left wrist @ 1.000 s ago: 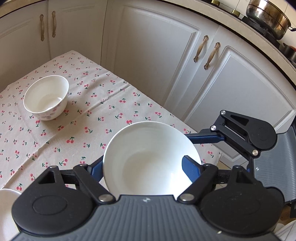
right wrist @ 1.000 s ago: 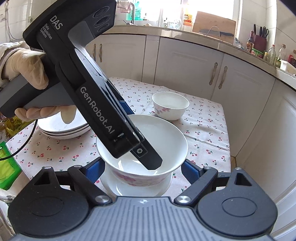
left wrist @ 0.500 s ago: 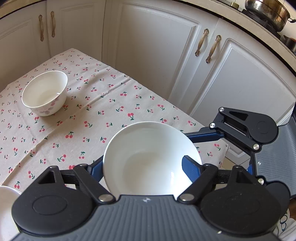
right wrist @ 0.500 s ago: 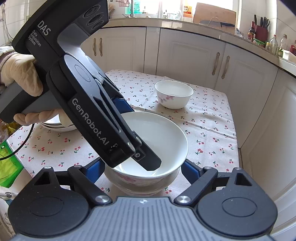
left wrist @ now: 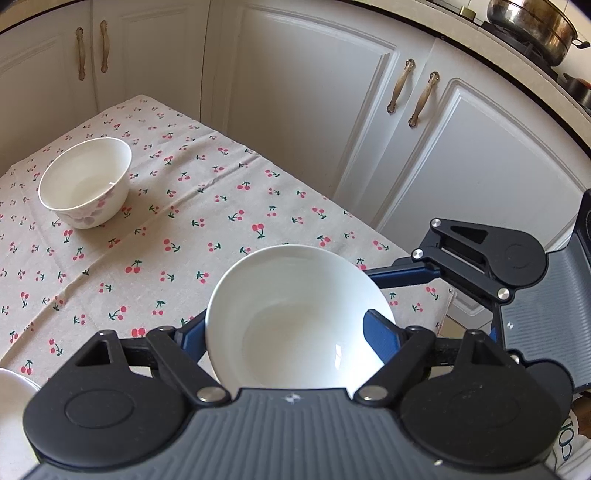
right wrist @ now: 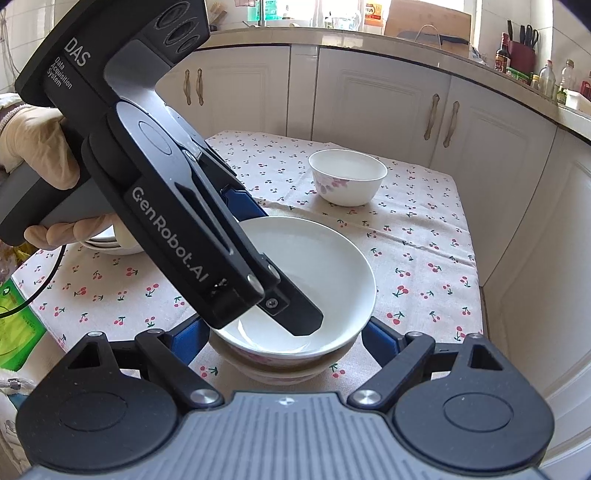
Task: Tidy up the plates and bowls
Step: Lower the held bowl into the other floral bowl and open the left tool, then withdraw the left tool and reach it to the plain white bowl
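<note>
Both views are bright with daylight; in the right wrist view it pours from a blown-out window [right wrist: 332,7] behind the far worktop. The white bowl [left wrist: 299,321] carries a small glare spot and soft shading inside. Shadows on the cherry tablecloth [left wrist: 184,229] stay faint. Fisheye distortion bends the cabinet doors [left wrist: 306,92] near the edges; focus is sharp

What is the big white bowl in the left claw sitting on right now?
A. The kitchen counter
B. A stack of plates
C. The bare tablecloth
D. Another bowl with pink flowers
D: in the right wrist view, the big white bowl, with the left claw gripping its rim, sits nested in another bowl with pink flowers whose rim shows just beneath it on the tablecloth.
</note>
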`<state>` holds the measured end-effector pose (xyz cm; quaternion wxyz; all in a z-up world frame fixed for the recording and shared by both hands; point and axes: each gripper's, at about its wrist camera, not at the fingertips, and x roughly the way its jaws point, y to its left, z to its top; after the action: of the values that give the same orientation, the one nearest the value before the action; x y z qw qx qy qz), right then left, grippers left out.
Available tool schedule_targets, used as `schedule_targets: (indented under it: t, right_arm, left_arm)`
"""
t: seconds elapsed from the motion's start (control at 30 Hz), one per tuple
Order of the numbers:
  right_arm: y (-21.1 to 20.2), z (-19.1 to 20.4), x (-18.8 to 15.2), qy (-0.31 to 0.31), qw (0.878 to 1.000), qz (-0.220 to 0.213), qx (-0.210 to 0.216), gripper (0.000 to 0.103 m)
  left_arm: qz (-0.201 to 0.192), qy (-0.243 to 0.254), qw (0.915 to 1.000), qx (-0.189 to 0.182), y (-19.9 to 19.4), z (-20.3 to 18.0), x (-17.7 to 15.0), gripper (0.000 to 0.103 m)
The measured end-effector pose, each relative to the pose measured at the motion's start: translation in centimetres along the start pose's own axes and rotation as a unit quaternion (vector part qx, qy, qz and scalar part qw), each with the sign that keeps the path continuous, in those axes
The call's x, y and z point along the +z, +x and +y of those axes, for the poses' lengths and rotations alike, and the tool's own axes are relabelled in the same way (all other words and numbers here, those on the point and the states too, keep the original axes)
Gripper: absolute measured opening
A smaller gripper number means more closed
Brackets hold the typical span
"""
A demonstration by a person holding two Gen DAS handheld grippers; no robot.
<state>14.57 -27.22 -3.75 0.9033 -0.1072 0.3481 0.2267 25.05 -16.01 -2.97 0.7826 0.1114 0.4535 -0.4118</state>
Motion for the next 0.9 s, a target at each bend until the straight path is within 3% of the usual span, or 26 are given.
schedule_targets:
  t: [0.47, 0.57, 0.9]
  right_arm:
    - [0.3, -0.2, -0.2, 0.007, 1.000, 0.002, 0.005, 0.092]
    - [-0.1, 0.0, -0.3, 0.001, 1.000, -0.009, 0.003, 0.103]
    - [-1.4, 0.0, -0.1, -0.011, 0.999, -0.030, -0.008, 0.103]
  left_arm:
    - [0.003, 0.021, 0.9997, 0.010, 0.2, -0.4, 0.1, 0.089]
    - [-0.006, 0.015, 0.9998, 0.006, -0.3, 0.1, 0.2, 0.089]
    - [-0.028, 0.015, 0.9991, 0.030, -2.5, 0.8, -0.1, 0.091]
